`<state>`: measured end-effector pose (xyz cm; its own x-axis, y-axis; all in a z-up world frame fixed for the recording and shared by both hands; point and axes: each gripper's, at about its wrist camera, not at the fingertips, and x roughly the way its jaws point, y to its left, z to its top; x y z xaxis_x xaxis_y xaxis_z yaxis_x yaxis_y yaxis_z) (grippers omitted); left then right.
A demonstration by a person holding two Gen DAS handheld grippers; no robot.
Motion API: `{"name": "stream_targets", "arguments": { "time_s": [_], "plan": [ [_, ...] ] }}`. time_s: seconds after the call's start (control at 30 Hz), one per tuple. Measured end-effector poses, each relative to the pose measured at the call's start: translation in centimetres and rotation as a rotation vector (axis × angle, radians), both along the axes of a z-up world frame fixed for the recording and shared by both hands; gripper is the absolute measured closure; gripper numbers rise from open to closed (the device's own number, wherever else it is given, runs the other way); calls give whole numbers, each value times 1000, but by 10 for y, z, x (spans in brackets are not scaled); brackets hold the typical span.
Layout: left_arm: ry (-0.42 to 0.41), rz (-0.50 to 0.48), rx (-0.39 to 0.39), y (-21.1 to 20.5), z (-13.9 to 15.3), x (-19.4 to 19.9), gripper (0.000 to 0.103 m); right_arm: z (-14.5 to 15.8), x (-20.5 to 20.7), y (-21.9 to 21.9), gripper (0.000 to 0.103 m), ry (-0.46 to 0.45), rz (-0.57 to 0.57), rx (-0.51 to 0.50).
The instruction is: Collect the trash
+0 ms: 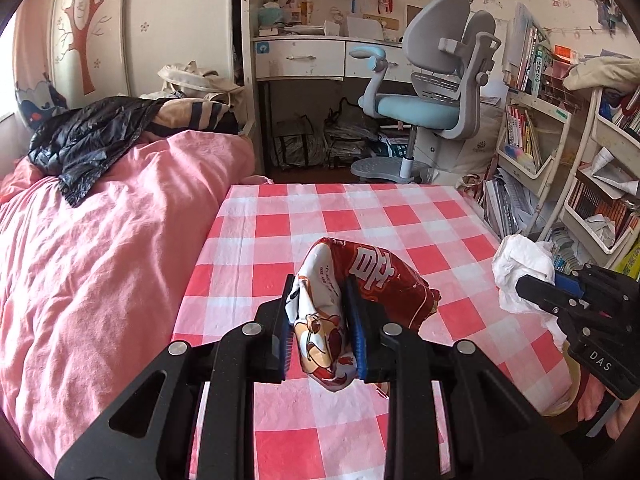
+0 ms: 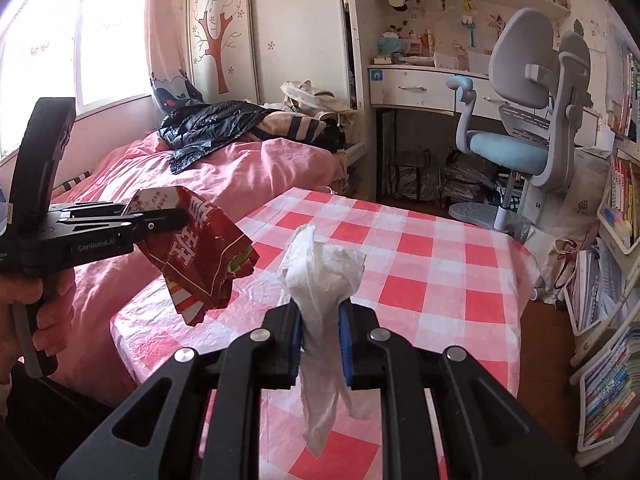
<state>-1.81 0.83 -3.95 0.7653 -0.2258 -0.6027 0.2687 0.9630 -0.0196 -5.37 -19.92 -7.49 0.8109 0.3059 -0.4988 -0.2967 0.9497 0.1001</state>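
My left gripper (image 1: 318,292) is shut on a red and white snack wrapper (image 1: 360,280) and holds it above the checked table (image 1: 280,220). The wrapper also shows in the right wrist view (image 2: 204,256), hanging from the left gripper (image 2: 176,216). My right gripper (image 2: 320,312) is shut on a crumpled white tissue (image 2: 324,276), held above the table (image 2: 420,260). In the left wrist view the right gripper (image 1: 524,284) and its tissue (image 1: 520,264) are at the table's right edge.
A bed with a pink quilt (image 1: 100,260) and a black jacket (image 1: 80,140) lies left of the table. A grey and blue desk chair (image 1: 432,100) and a white desk (image 1: 320,56) stand beyond. Bookshelves (image 1: 560,152) line the right side.
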Motion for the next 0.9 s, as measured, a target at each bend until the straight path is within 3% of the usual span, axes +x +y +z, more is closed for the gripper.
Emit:
{"name": "stream_targets", "arguments": {
  "time_s": [0.9],
  "plan": [
    [-17,47,-15,-3,3,19,80,-2,-1,9,83,-30,-5,-58]
  ]
}}
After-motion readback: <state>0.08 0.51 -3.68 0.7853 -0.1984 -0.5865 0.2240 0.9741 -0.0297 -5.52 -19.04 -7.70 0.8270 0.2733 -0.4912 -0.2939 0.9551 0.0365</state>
